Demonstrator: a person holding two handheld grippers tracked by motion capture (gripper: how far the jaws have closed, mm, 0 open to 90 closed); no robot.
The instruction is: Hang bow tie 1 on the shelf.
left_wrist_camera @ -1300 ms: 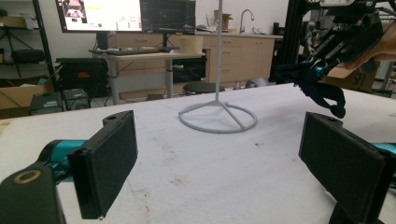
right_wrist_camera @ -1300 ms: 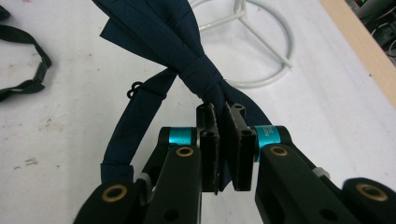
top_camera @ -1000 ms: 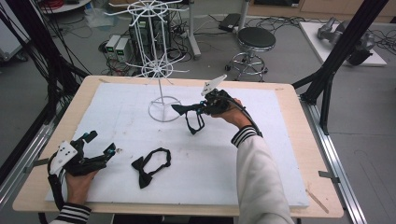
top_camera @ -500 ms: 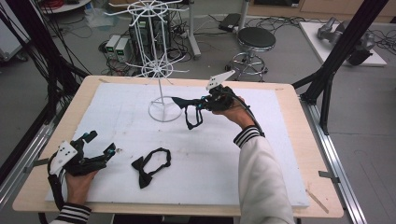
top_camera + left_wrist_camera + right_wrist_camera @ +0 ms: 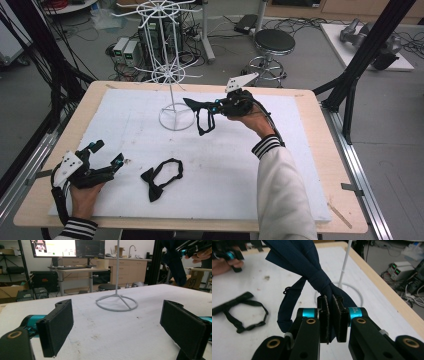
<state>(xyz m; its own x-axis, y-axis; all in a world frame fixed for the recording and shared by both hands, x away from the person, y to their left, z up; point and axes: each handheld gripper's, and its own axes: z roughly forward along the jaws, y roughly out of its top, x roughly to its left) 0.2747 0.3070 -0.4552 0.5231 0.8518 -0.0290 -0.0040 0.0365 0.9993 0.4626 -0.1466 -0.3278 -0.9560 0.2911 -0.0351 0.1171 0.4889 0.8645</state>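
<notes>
A navy bow tie [image 5: 196, 106] hangs in the air just right of the white wire stand [image 5: 171, 90], its strap loop dangling below. My right gripper [image 5: 214, 107] is shut on it; in the right gripper view the jaws [image 5: 331, 315] pinch the navy bow tie [image 5: 307, 265] just behind its knot. A second, black bow tie [image 5: 161, 178] lies flat on the white mat; the right gripper view has this black bow tie [image 5: 239, 310] at left. My left gripper [image 5: 107, 152] rests at the front left, open, with nothing between its pads [image 5: 58, 327].
The stand's ring base [image 5: 117, 302] sits straight ahead of the left gripper, with the pole [image 5: 344, 265] rising beside the held tie. The white mat [image 5: 300, 165] covers a wooden table [image 5: 345, 200]. A stool [image 5: 273, 42] and power supplies [image 5: 126, 50] stand beyond the far edge.
My right gripper has lifted the navy bow tie a little higher and slightly to the right. The left gripper and the black bow tie have stayed put.
</notes>
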